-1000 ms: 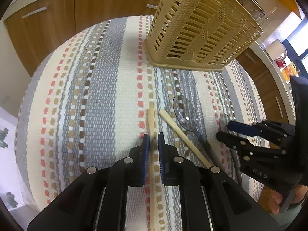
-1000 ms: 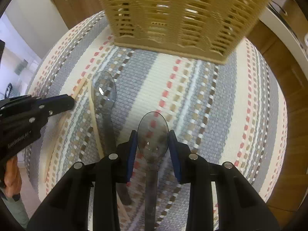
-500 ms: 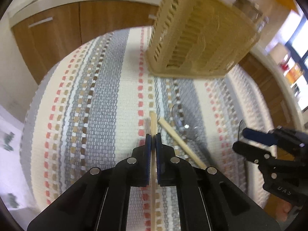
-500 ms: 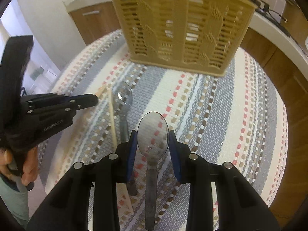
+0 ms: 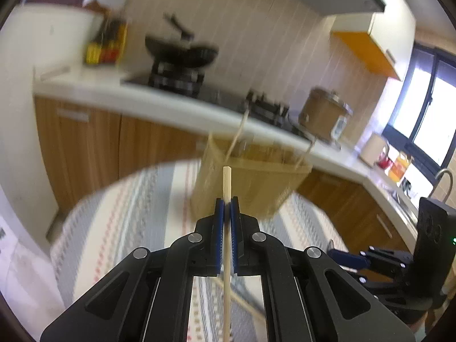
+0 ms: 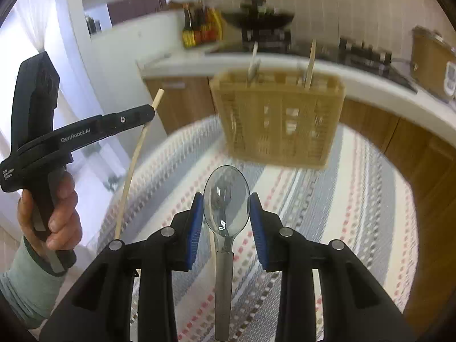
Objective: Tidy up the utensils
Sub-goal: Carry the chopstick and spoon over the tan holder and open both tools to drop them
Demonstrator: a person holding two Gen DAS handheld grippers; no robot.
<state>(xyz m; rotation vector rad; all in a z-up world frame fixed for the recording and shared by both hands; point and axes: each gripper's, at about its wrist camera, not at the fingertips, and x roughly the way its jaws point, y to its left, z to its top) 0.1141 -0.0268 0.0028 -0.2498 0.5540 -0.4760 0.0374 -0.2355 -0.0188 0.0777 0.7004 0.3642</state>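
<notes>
Left gripper point(image 5: 227, 203) pinches chopstick point(image 5: 226, 181), right gripper point(image 6: 227, 199) clamps clear spoon point(image 6: 226, 203) bowl; both held above striped cloth point(image 6: 327, 199), near the far utensil basket point(image 6: 280, 119)

Glossy spoon point(image 6: 226, 199), seemingly wooden chopstick point(image 5: 227, 188)

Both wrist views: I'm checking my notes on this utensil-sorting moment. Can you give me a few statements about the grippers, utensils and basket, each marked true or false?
1. The left gripper is shut on a wooden chopstick. True.
2. The right gripper holds a fork. False: a clear spoon sits between its fingers.
3. The woven basket is empty. False: utensils already stand upright in it.
4. The basket stands on a striped cloth. True.
5. The held chopstick is already in the basket. False: it is in the air, outside the basket.
</notes>
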